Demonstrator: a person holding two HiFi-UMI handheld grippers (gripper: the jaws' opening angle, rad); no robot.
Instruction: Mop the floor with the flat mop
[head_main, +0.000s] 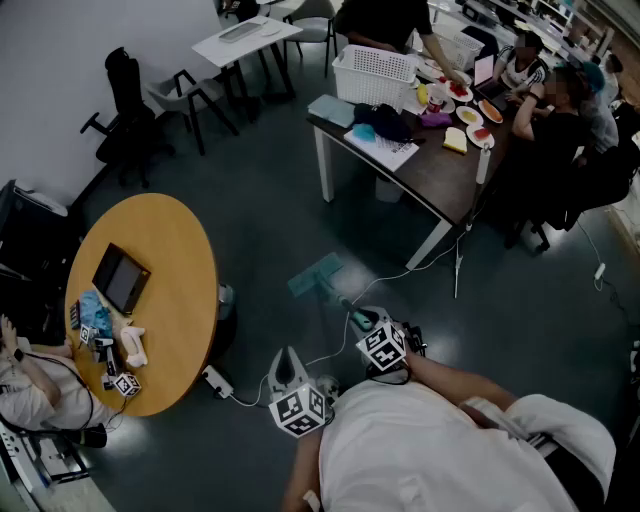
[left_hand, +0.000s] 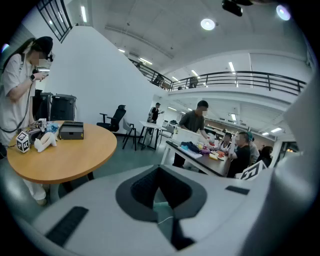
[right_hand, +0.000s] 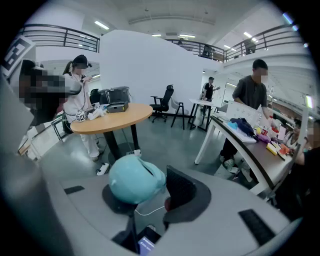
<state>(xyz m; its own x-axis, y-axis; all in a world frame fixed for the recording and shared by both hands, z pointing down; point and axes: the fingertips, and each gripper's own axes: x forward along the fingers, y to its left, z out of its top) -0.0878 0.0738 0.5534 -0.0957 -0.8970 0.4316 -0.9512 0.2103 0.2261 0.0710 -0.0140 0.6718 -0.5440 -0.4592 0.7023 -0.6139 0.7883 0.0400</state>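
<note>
The flat mop's teal head (head_main: 315, 277) lies on the dark floor in the head view, and its handle (head_main: 350, 310) slants down to my right gripper (head_main: 366, 322). In the right gripper view, the right gripper (right_hand: 152, 181) is shut on the rounded teal handle end (right_hand: 135, 179), which covers the left pad; the black right pad (right_hand: 182, 191) presses beside it. My left gripper (head_main: 287, 356) hangs left of the handle, apart from it. In the left gripper view, the left gripper (left_hand: 160, 172) has its tips together and holds nothing.
A round wooden table (head_main: 175, 250) stands at the left, with a person (head_main: 25, 385) beside it. A power strip (head_main: 217, 381) and a white cable (head_main: 320, 358) lie on the floor near my grippers. A dark table (head_main: 440, 180) with a white basket (head_main: 372, 75) and seated people is ahead on the right.
</note>
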